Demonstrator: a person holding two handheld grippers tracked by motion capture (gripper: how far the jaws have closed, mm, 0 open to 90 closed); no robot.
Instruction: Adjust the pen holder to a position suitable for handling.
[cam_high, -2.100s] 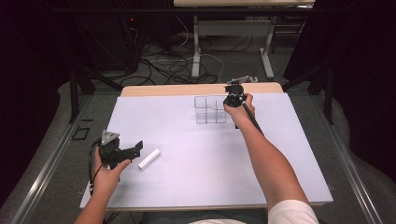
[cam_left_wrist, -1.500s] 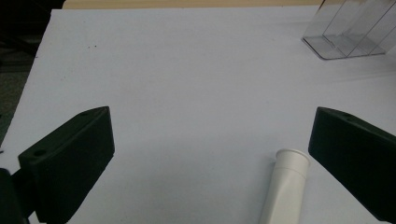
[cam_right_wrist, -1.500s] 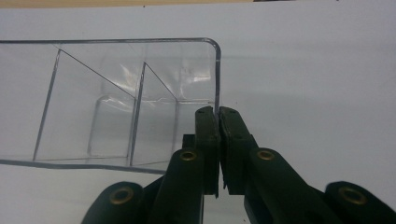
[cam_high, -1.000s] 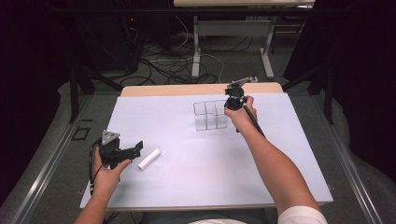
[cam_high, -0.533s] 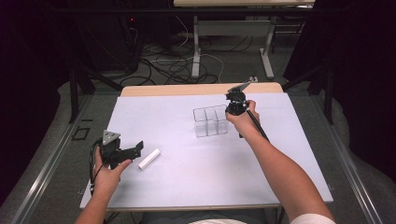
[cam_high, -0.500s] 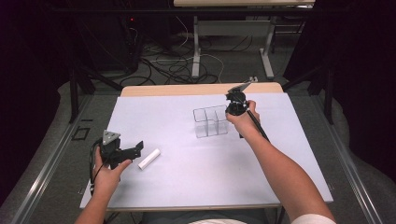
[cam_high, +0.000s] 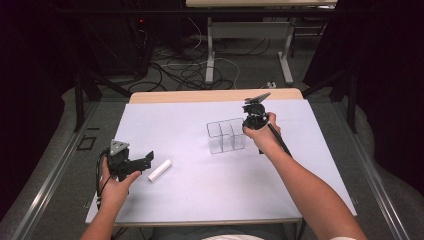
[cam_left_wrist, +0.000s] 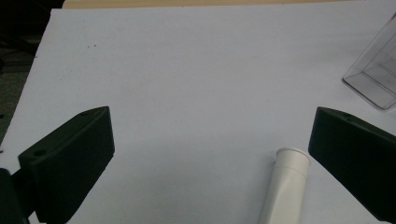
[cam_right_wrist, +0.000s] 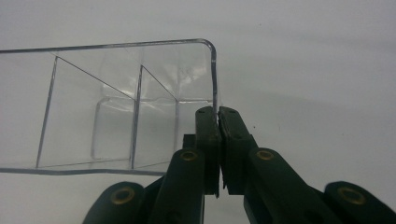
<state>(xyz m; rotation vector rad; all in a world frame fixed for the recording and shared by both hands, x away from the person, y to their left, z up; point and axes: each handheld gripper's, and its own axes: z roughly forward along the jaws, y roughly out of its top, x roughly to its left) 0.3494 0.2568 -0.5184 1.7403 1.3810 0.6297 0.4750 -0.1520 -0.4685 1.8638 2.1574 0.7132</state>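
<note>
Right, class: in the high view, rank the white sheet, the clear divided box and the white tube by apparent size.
1. white sheet
2. clear divided box
3. white tube

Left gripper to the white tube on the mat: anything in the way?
Nothing visible. In the left gripper view the white plastic tube lies on the pale mat between the open jaws of the left gripper, nearer one jaw and touching neither. The clear plastic divided box stands well off, clamped at its wall by the right gripper.
</note>
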